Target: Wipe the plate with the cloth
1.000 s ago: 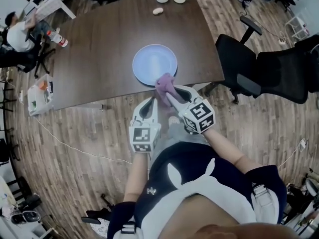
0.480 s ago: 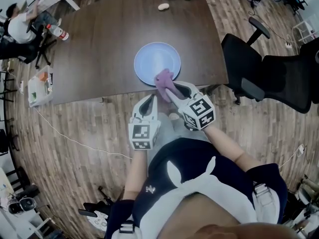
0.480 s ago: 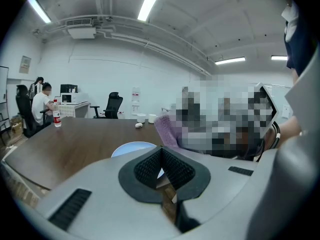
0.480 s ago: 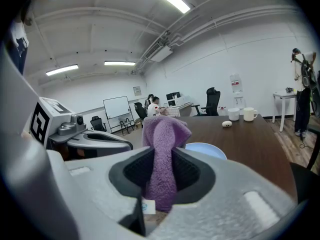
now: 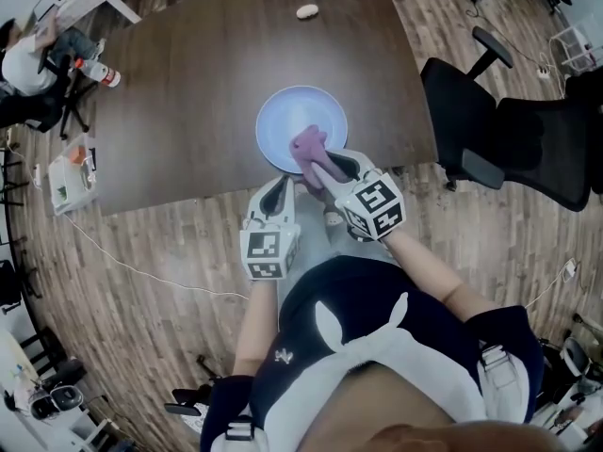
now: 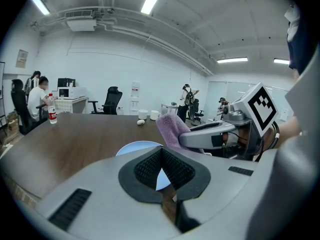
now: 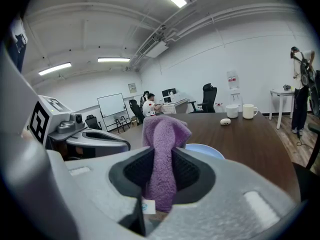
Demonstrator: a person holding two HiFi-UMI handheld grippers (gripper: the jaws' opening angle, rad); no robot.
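Right fingers (image 7: 191, 174) tight on cloth (image 7: 163, 166)

The person is holding both grippers out ahead of the body, side by side and close together, each pointing toward the far side and tipping a little downward. The right gripper (image 5: 317, 164) is reaching slightly farther than the left gripper (image 5: 280, 190) and is pinching a purple cloth (image 5: 308, 145) between its jaws. The left gripper's jaws are meeting at the tips, carrying nothing. The left forearm (image 5: 254, 323) and right forearm (image 5: 429, 271) are stretching forward, bare.
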